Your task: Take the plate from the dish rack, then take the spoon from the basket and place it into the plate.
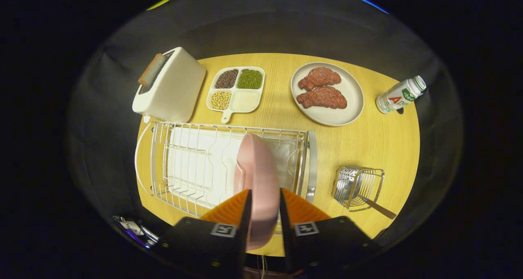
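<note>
Item, step in hand: plate removal from rack.

Tool (263, 207): lower centre of the frame, its two fingers standing narrow on either side of the pink plate (256, 177) and appearing to be pinching its near rim; holding the plate on edge.

Pink plate: upright, sitting over the right half of the white wire dish rack (192, 164) at mid frame; whether its far edge is clear of the rack's tines cannot be told.

Handling advice, as judgement: the person is best lifting straight up along the slot before swinging aside, keeping the plate vertical so it is not catching the wires, and keeping the pinch firm, as a glazed rim is likely slippery.

Set-down: bare bench (367, 148) at right of the rack looks suitable.

Spoon (378, 207): handle sticking out of the wire basket (358, 186), lower right, well apart from the rack; not yet taken.
</note>
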{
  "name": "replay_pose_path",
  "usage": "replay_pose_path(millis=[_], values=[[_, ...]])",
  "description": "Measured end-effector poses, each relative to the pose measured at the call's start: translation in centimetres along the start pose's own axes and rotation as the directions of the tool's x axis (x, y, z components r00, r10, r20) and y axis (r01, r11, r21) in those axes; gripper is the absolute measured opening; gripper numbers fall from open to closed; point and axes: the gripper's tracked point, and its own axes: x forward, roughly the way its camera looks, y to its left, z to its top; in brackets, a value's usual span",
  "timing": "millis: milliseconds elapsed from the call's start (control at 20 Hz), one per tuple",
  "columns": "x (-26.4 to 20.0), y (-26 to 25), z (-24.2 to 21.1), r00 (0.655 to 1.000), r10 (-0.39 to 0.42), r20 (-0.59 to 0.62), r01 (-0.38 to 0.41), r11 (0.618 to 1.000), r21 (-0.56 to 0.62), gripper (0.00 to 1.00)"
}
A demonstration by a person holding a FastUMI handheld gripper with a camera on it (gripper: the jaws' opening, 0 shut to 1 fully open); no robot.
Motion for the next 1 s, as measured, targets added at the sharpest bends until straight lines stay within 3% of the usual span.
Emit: replay_pose_path(millis=[50, 200, 650, 700, 1000], values=[[-0.4, -0.2, 0.0, 1.0, -0.014, -0.014, 0.014, 1.0, 0.007, 0.31], [-0.8, -1.5, 0.0, 0.994, -0.103, -0.027, 0.102, 0.995, -0.019, 0.2], [-2.3, -0.9, 0.8, 0.968, -0.244, -0.052, 0.237, 0.964, -0.119, 0.2], [-3.2, -0.7, 1.4, 0.967, -0.25, -0.048, 0.243, 0.962, -0.122, 0.12], [-3.7, -1.4, 1.0, 0.946, -0.318, -0.065, 0.3, 0.934, -0.195, 0.11]])
